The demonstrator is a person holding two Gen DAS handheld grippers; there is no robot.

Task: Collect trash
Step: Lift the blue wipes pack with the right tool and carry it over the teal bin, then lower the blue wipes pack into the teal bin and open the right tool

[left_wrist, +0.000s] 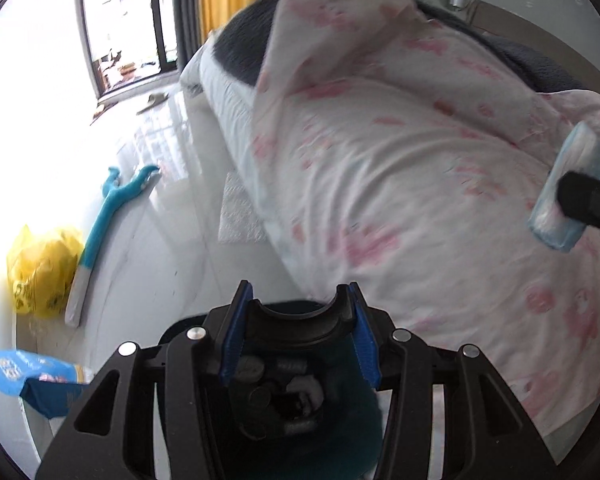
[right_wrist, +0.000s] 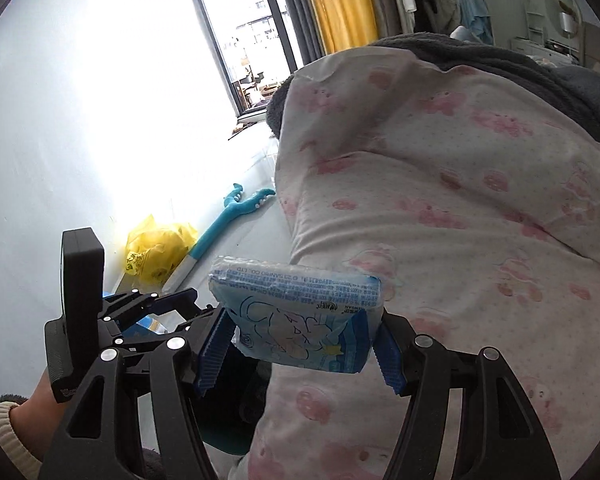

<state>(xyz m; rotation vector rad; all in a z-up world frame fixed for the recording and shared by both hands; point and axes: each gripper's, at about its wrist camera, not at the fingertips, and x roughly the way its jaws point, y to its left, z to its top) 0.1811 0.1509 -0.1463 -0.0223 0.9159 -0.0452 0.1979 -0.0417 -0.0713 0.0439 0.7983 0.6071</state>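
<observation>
My right gripper (right_wrist: 300,344) is shut on a light blue tissue pack (right_wrist: 300,320) with a cartoon print and holds it above the pink-patterned duvet (right_wrist: 440,220). The same pack (left_wrist: 568,192) shows at the right edge of the left wrist view, with a black finger (left_wrist: 592,200) across it. My left gripper (left_wrist: 300,320) is shut on the black rim of a dark bin (left_wrist: 300,320). The bin holds dark trash and a white scrap (left_wrist: 308,388). The left gripper also shows at the lower left of the right wrist view (right_wrist: 152,308).
A yellow plastic bag (left_wrist: 40,268) and a teal plush toy (left_wrist: 112,208) lie on the white floor by the wall. A blue packet (left_wrist: 32,376) lies at the lower left. The bed (left_wrist: 400,180) fills the right side. A window (left_wrist: 128,20) stands behind.
</observation>
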